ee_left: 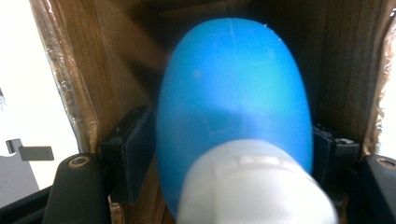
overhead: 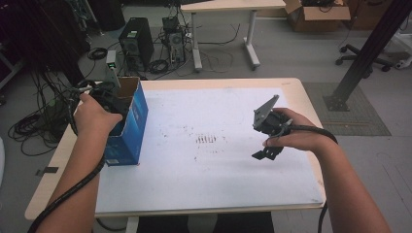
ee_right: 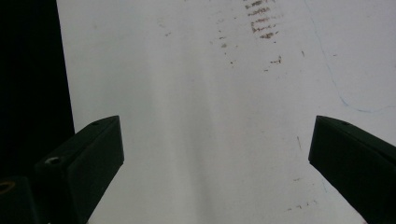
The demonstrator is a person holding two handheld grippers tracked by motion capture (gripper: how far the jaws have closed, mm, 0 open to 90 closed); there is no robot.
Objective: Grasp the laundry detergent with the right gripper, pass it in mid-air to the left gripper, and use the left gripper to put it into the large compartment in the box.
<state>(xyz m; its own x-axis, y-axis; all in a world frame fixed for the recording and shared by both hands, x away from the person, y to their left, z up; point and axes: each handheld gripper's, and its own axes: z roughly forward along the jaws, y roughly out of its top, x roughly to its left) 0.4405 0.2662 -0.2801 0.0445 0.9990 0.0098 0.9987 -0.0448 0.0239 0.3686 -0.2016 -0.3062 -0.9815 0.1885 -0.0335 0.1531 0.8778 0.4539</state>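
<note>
Left gripper (ee_left: 233, 154) reaches into the blue box (overhead: 130, 127) at the tabletop's (overhead: 291, 87) left, jaws pinching a blue bulb (ee_left: 233, 102), white end nearest; no writing legible. Right gripper (ee_right: 215, 154) jaws spread

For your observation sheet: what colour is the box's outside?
Blue, clearest in the high view: box.

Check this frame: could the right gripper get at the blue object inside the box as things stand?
Probably not: the left gripper fills the blue box's opening, its jaws shut on the blue object.
</note>
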